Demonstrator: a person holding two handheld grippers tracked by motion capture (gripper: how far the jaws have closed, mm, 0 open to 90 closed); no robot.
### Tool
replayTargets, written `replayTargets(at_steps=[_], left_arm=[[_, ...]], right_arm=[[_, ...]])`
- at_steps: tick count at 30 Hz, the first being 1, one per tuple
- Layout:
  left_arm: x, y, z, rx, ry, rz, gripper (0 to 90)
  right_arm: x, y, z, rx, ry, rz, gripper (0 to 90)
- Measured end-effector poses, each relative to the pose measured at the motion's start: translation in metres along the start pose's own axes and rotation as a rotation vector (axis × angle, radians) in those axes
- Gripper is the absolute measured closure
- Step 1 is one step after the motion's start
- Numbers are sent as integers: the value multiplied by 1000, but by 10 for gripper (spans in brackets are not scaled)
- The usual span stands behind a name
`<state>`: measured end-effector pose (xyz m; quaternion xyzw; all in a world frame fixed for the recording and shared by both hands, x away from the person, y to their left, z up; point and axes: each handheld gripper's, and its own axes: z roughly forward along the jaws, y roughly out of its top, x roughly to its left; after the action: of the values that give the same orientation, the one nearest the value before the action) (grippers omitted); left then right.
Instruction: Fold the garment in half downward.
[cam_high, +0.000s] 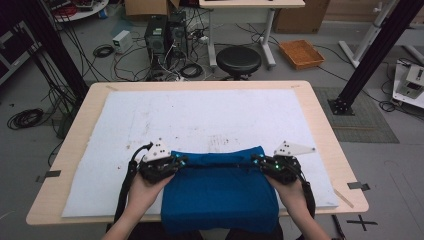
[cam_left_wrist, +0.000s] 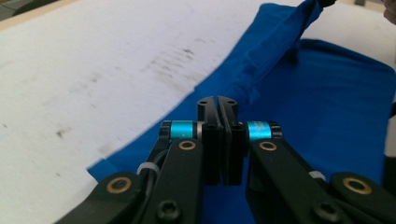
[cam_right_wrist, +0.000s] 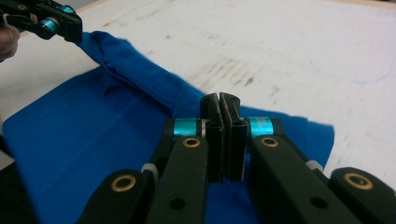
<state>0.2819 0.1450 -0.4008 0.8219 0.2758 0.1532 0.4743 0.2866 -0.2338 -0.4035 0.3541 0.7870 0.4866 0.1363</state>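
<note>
Two hand-held grippers work a blue cloth (cam_high: 220, 192) that lies on the white mat (cam_high: 200, 120) at the near edge of the tabletop (cam_high: 325, 135), its near part hanging over that edge toward the person. The left hand-held gripper (cam_high: 176, 161) has its jaws closed tight on the cloth's far left corner, and the right hand-held gripper (cam_high: 257, 160) is clamped the same way on the far right corner. Between them the far hem runs as a raised, bunched ridge, seen in the left gripper view stretching away to the other gripper (cam_left_wrist: 322, 3) and in the right gripper view likewise (cam_right_wrist: 65, 25).

The step in hand looks like a fold or a spread led by that far hem. To do it well, both hands should travel together at one pace and one height, so the hem stays straight and taut without being stretched out of shape. Keeping the jaws firmly pinched matters, since thin fabric slips easily from narrow pads. The hem is best carried just clear of the layer beneath, so it does not drag and wrinkle it. Setting both corners down at once, square to the cloth's side edges, should leave a neat result; release should wait until the fabric lies flat.
</note>
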Motion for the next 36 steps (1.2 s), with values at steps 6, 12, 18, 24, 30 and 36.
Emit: replayTargets(at_steps=[6,12,18,24,30,36], left_arm=[[-22,-26,-3,46,-38,11,883],[-39,-43,-1,107,-65,36,873],[-37,-41,-6,75,-50,16,646],[-10,-29,-8,9,35,-64,582],[3,-35,-5,22,50,-119,560],[4,-38,-9,26,49,-126,560]], right_arm=[[22,-25,-11,47,-25,-47,889],[35,-41,-15,108,-36,-56,846],[29,-43,-25,76,-92,-45,752],[-4,-30,-20,49,-145,78,666],[-13,-47,-8,125,-128,134,899],[-11,-46,-23,108,-124,123,900]])
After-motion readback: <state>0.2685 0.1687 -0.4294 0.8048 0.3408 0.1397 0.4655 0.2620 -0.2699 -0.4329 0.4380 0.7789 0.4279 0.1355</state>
